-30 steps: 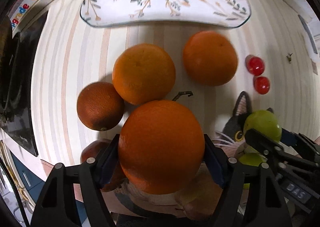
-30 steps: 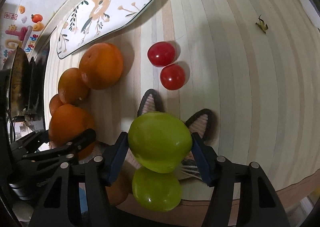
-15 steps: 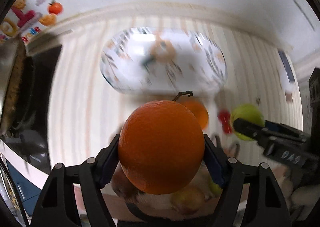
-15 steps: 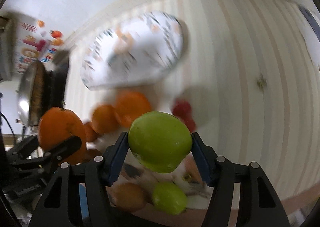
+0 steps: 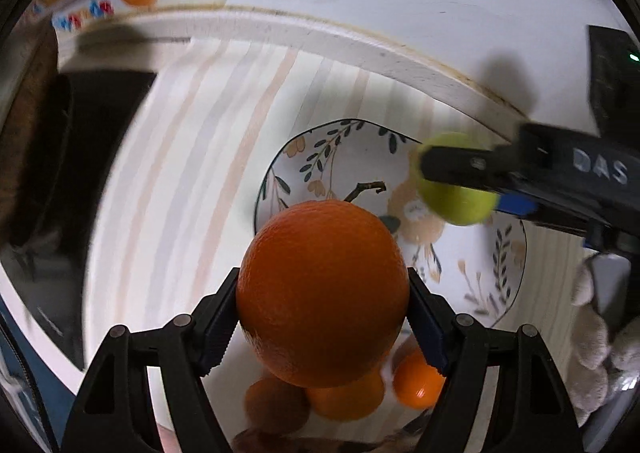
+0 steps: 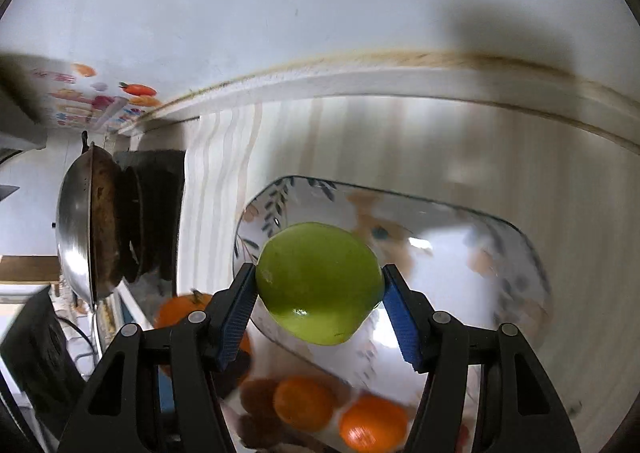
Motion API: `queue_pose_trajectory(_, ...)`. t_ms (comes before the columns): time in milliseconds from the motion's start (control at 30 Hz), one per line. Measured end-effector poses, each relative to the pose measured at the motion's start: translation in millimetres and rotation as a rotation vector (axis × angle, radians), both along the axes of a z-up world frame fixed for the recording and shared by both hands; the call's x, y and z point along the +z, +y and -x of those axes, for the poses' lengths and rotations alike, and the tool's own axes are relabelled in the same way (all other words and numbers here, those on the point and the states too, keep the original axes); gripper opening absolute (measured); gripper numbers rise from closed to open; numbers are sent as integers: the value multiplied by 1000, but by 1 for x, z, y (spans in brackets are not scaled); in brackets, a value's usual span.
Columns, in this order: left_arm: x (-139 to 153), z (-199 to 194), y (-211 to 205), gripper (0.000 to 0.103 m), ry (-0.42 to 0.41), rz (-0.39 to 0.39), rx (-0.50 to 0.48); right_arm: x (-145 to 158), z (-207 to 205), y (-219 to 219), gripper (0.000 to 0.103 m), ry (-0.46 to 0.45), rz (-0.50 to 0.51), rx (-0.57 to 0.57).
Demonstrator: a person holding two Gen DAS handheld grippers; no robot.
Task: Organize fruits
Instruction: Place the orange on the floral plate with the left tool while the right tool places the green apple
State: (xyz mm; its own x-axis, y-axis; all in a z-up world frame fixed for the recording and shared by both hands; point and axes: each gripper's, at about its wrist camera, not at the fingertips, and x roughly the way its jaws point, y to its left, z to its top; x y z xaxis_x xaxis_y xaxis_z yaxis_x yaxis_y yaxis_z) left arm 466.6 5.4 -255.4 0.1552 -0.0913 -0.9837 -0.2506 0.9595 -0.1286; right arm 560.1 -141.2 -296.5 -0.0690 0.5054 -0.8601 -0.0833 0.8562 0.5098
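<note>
The left gripper (image 5: pixel 322 327) clamps a big orange (image 5: pixel 322 285) between its blue pads, held above the near edge of the flowered plate (image 5: pixel 476 277). The right gripper (image 6: pixel 320 305) grips a green apple (image 6: pixel 318 283) over the same plate. Loose oranges (image 6: pixel 372 423) lie at 6 o'clock, below the plate.

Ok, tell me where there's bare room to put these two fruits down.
The floral plate looks bare: nothing visibly rests on it, and the orange and green apple hang over it. The striped tabletop left of the plate, up to the black stove, is free too. It is crowded at the near edge, where loose oranges cluster.
</note>
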Motion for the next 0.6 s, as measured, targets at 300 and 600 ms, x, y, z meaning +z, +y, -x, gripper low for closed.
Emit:
queue_pose_trajectory(300,-24,-13,1,75,52,21,35,-52,-22,39,65,132,-16,78)
queue_pose_trajectory(600,-39,-19,-2,75,80,-22,30,-60,-24,62,66,151,29,136)
